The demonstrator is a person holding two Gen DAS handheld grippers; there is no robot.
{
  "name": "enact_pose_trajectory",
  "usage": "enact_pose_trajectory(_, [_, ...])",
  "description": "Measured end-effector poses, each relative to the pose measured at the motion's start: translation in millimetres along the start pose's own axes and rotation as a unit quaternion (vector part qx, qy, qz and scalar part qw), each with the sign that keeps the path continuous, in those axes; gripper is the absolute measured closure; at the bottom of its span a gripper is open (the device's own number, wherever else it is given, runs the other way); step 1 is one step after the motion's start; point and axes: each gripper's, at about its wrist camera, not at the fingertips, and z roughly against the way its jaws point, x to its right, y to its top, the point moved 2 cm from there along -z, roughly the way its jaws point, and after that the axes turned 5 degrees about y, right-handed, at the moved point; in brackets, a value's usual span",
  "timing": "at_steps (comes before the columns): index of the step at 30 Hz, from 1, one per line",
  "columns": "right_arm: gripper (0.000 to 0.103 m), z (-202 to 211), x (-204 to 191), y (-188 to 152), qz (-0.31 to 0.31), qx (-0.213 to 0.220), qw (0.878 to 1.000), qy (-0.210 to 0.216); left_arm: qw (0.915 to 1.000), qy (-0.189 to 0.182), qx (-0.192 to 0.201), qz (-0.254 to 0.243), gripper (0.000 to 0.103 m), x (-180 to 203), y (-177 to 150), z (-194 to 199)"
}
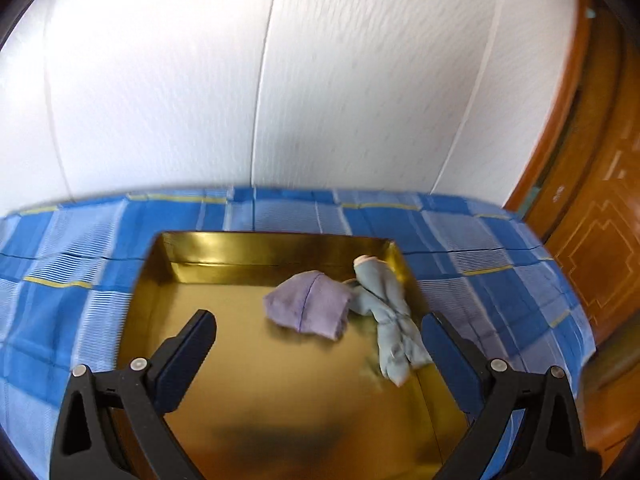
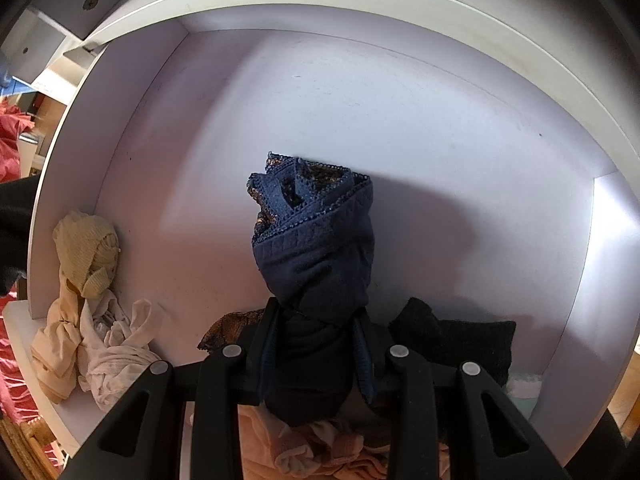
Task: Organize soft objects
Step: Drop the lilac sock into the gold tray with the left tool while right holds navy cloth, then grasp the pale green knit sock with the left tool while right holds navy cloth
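**Carry the navy roll to the gold tray without letting it unwind**

White panelled wall rises behind a bed dressed in a blue checked sheet, and on that sheet sits a shallow gold tray. Two soft items already lie in its far right corner: a folded lilac cloth and a pale blue rolled garment that touches it and leans against the right wall. The left tongs hang over the tray with their jaws spread wide and nothing between them.

Over at the white drawer, the right tongs are clamped narrowly on a rolled navy garment with lace trim, pointing down into the compartment. Cream and beige stockings are heaped in the left corner, a black cloth lies to the right, and peach fabric sits below the jaws.

The step in hand looks like lifting this roll out. The grip is on the lower part, so the lace end is free and may flop or unroll; a straight, slow lift should keep it from dragging the neighbouring fabric. In the tray, the open left half is the sensible spot, laid beside the lilac cloth rather than on it. The idle left tongs could steady the tray.
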Motion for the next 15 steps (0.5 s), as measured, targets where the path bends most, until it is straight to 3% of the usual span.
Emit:
enact_pose_trajectory(4, [0.07, 0, -4, 0, 0.01, 0.0, 1.0, -0.009, 0.9945, 0.042, 0.074, -0.06, 0.0, 0, -40, 76])
enact_pose_trajectory(7, [0.07, -1, -5, 0, 0.012, 0.0, 1.0, -0.012, 0.9918, 0.071, 0.083, -0.065, 0.0, -11, -85, 110])
enact_pose_trajectory(12, [0.07, 0, -7, -1, 0.009, 0.0, 1.0, -0.013, 0.9965, 0.081, -0.006, -0.02, 0.0, -40, -172, 112])
enact_pose_trajectory(15, [0.071, 0, -8, -1, 0.007, 0.002, 1.0, -0.016, 0.987, 0.088, -0.135, -0.002, 0.0, -52, -229, 76])
